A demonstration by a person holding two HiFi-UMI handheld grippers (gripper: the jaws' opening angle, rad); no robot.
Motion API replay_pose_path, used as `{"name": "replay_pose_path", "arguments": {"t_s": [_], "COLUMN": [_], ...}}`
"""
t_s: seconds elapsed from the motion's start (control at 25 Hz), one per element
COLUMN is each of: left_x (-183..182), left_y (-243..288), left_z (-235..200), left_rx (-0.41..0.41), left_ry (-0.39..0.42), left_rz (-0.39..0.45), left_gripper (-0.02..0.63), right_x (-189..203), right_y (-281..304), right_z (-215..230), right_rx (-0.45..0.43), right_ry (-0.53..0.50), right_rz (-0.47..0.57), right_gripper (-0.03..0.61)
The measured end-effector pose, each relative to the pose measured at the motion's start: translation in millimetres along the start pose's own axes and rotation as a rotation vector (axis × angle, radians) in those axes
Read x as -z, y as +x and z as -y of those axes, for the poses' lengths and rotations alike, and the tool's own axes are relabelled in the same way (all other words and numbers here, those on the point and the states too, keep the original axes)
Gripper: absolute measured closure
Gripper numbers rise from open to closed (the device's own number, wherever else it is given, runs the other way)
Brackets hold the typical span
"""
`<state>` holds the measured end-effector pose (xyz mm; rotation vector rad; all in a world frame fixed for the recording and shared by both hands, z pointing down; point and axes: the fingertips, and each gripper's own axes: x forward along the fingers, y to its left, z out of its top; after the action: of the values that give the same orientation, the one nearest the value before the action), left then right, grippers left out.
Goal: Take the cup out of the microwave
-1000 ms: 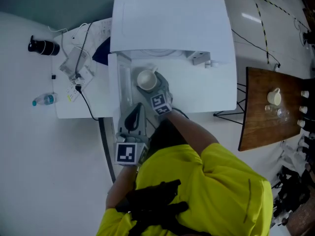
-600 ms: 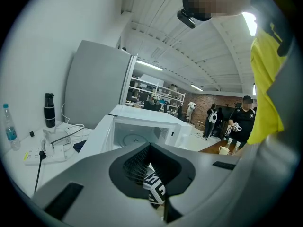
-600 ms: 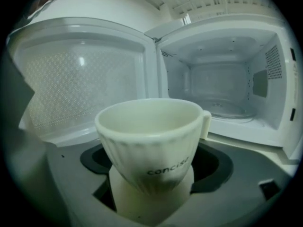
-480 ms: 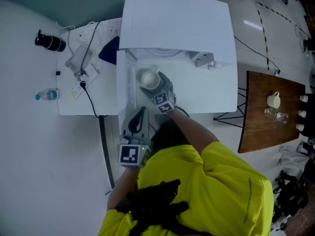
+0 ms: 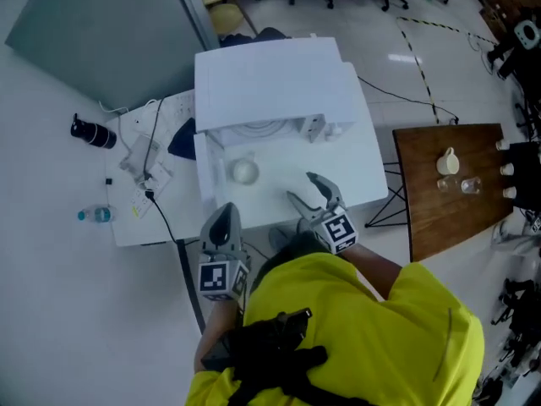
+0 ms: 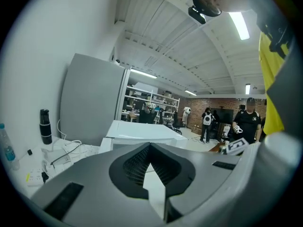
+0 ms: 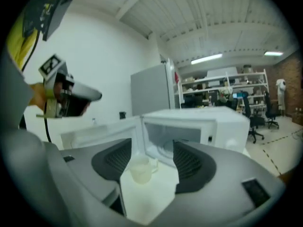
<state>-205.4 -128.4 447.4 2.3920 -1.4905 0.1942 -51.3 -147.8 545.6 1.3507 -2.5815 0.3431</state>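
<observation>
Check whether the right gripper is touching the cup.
Apart. The head view shows bare table between the cup and the right gripper, whose fingers are closing with nothing between them.

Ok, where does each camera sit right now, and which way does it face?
Head view: on the person's head, looking steeply down at the microwave, cup, left gripper and right gripper; yellow top shows.
Left gripper view: on that gripper, along its shut jaws toward the microwave; yellow top at right edge.
Right gripper view: on that gripper, along its closing, empty jaws toward the cup.
Shared: both gripper views show the microwave.
</observation>
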Motion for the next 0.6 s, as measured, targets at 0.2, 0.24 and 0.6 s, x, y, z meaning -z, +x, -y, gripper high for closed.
{"name": "replay_pose_path", "arguments": {"t_s": [0.2, 0.24, 0.6], "left_x": [-42, -52, -109], "left_y": [3, 4, 17], "left_z": [13, 18, 41], "left_rx": [0.040, 0.052, 0.126], "left_ry": [0.022, 0.032, 0.117], "left_rz": [0.074, 0.084, 0.138], "left_gripper": [0.618, 0.618, 0.618], "right_x": [-136, -154, -201], "right_y": [-59, -69, -127], "right_z": [29, 33, 56], "right_rx": [0.112, 0.132, 0.260], "right_ry": [-0.034, -0.023, 0.015], "right_rz": [0.199, 0.225, 0.295], "right_gripper": [0.350, 0.350, 0.504]}}
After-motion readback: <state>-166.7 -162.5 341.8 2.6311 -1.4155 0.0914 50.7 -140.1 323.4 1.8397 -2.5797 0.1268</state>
